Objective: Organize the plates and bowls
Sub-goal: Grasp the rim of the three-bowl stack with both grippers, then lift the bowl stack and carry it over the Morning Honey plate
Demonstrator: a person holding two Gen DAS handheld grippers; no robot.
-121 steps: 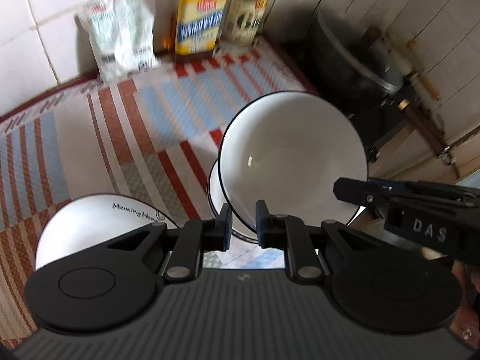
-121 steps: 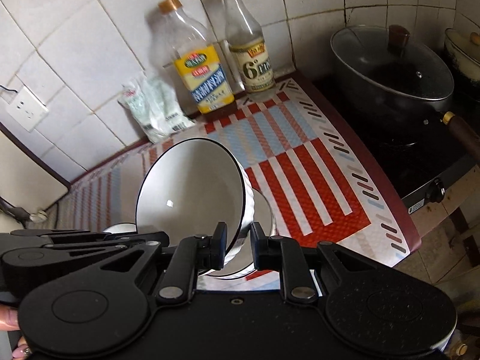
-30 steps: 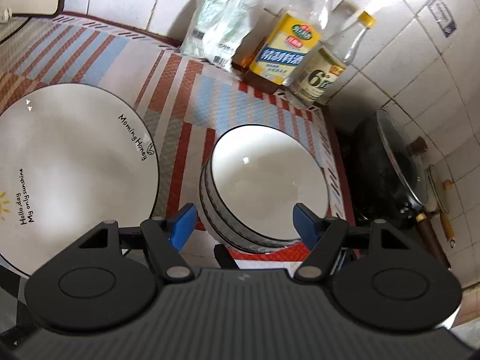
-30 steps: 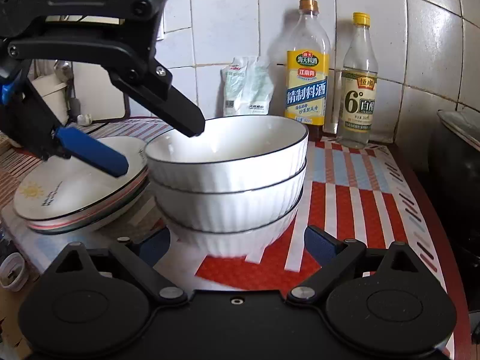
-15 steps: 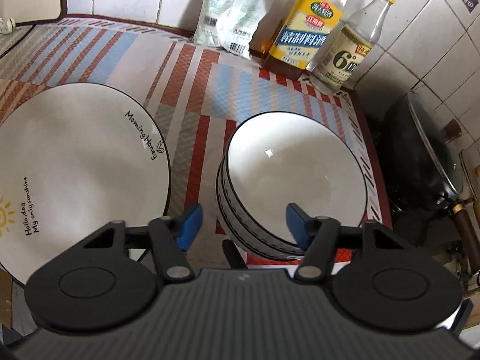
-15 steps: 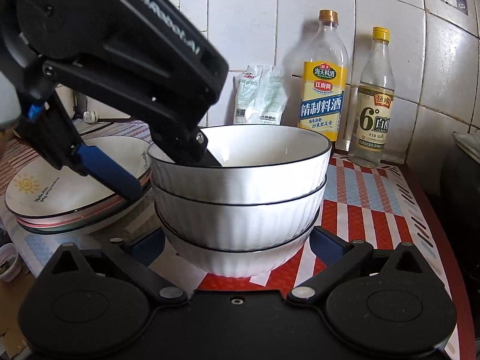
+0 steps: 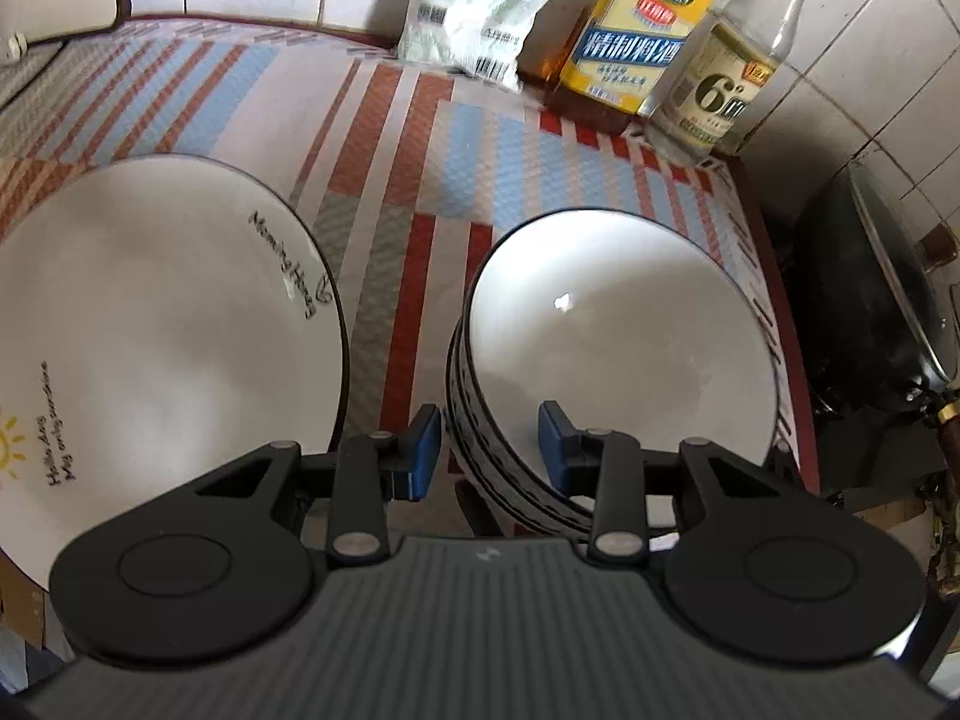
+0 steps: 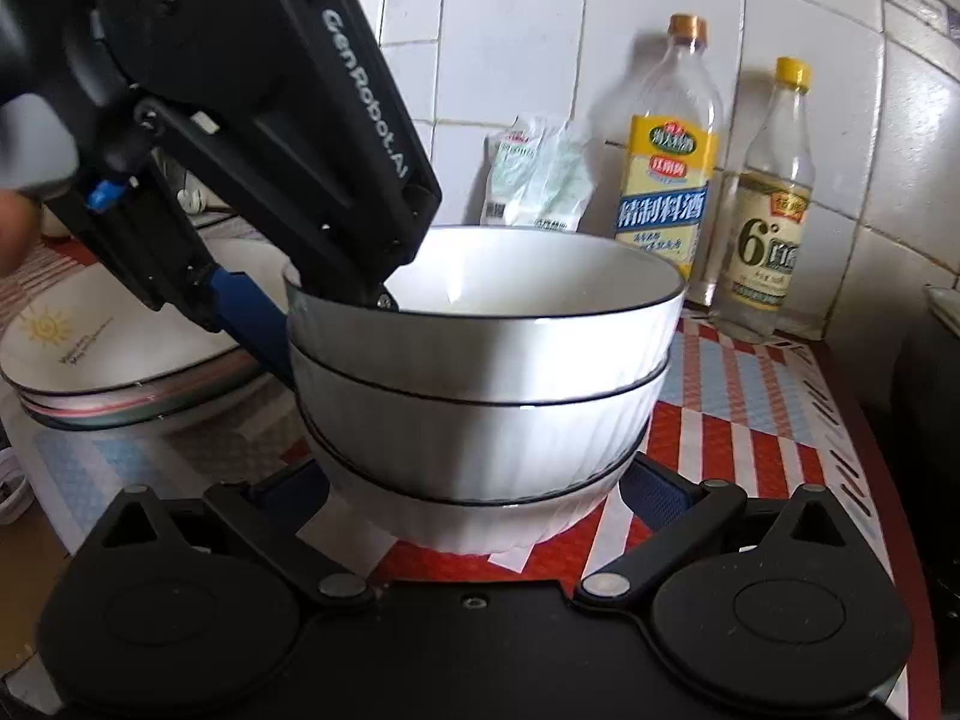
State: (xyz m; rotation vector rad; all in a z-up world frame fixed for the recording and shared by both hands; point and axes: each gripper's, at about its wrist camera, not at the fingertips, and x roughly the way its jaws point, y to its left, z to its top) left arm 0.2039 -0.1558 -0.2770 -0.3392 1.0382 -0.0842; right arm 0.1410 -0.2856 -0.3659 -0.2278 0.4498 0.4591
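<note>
A stack of three white bowls with black rims (image 7: 624, 348) stands on the striped mat; it also shows in the right wrist view (image 8: 480, 396). A stack of white plates with a sun print (image 7: 150, 330) lies to its left, seen too in the right wrist view (image 8: 126, 354). My left gripper (image 7: 489, 450) is open, its jaws straddling the near-left rim of the top bowl, one inside and one outside. My right gripper (image 8: 480, 492) is open wide, low at the base of the bowl stack, a jaw on each side.
Two bottles (image 7: 636, 30) (image 7: 732, 72) and a white packet (image 7: 474, 6) stand against the tiled wall at the back. A black lidded pan (image 7: 870, 300) sits on the stove to the right. The mat's front edge is just below the bowls.
My left gripper has come down over the top bowl's rim and its jaws have narrowed. My right gripper has moved closer to the bowl stack's base. The bowls stay stacked.
</note>
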